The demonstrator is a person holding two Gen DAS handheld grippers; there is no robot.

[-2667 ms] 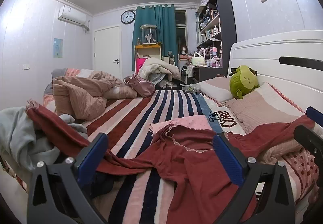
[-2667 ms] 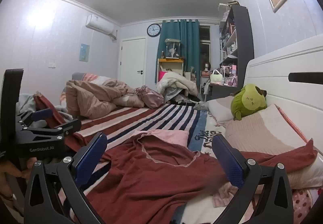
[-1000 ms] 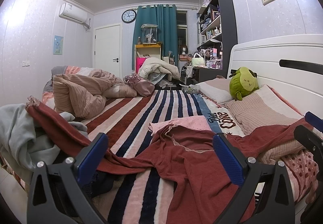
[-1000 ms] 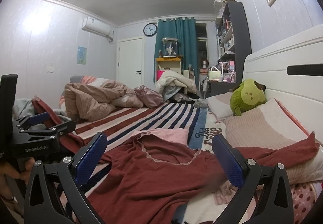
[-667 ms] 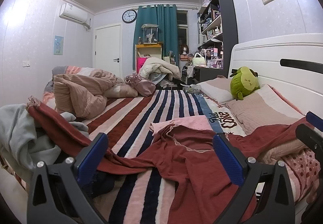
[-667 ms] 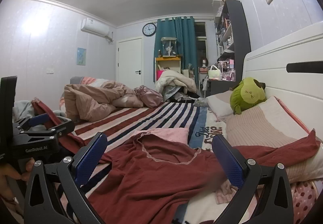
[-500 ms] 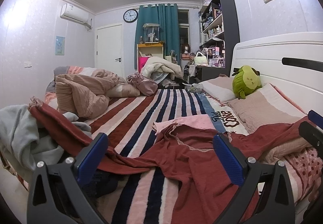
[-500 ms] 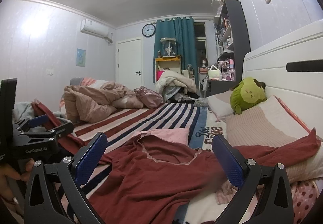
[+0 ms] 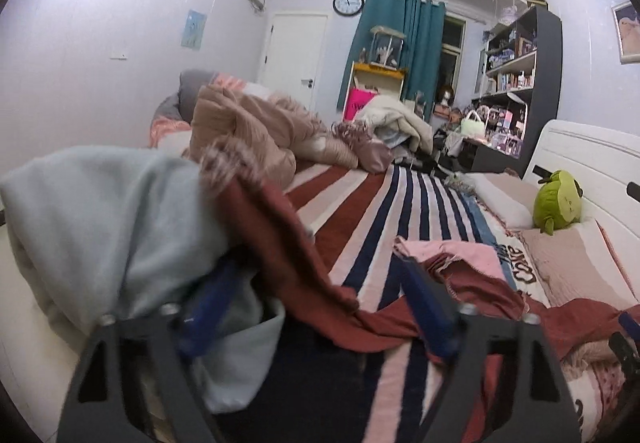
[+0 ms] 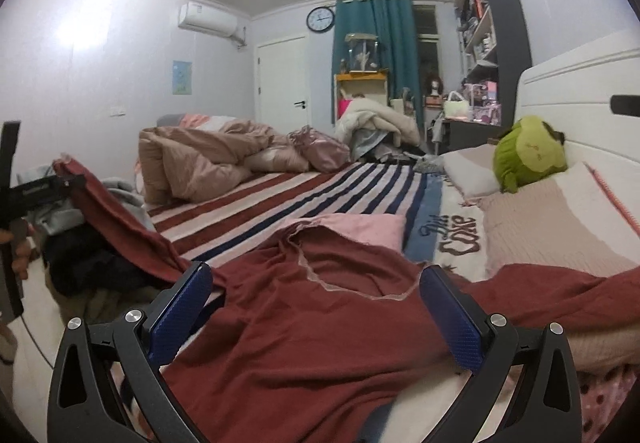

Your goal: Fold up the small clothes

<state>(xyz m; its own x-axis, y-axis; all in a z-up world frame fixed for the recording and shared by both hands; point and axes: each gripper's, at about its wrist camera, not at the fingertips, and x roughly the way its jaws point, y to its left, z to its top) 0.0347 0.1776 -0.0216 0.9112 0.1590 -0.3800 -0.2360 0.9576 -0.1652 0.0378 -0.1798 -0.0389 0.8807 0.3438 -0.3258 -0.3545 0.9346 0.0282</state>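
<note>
A dark red top (image 10: 340, 267) lies spread on the striped bed, with a pink garment (image 10: 360, 229) just past its collar. My right gripper (image 10: 314, 315) hovers open low over the top's body, its blue pads wide apart. One red sleeve (image 9: 280, 243) stretches left and up to a pale grey-blue garment (image 9: 100, 211). My left gripper (image 9: 318, 307) is at that sleeve with its jaws closing. The sleeve runs between the fingers, and the pads do not press on it. In the right wrist view the left tool's black frame (image 10: 36, 189) shows at the left edge beside the sleeve's end.
A crumpled beige duvet (image 10: 200, 155) lies at the far left of the striped blanket (image 10: 320, 195). A green plush (image 10: 528, 151) and pillows (image 10: 560, 211) rest against the white headboard on the right. Dark clothes (image 10: 88, 267) are piled at the bed's left edge.
My left gripper has swung left and closed in on the sleeve and the grey-blue garment, and its jaws stand narrower. My right gripper has dipped slightly towards the red top.
</note>
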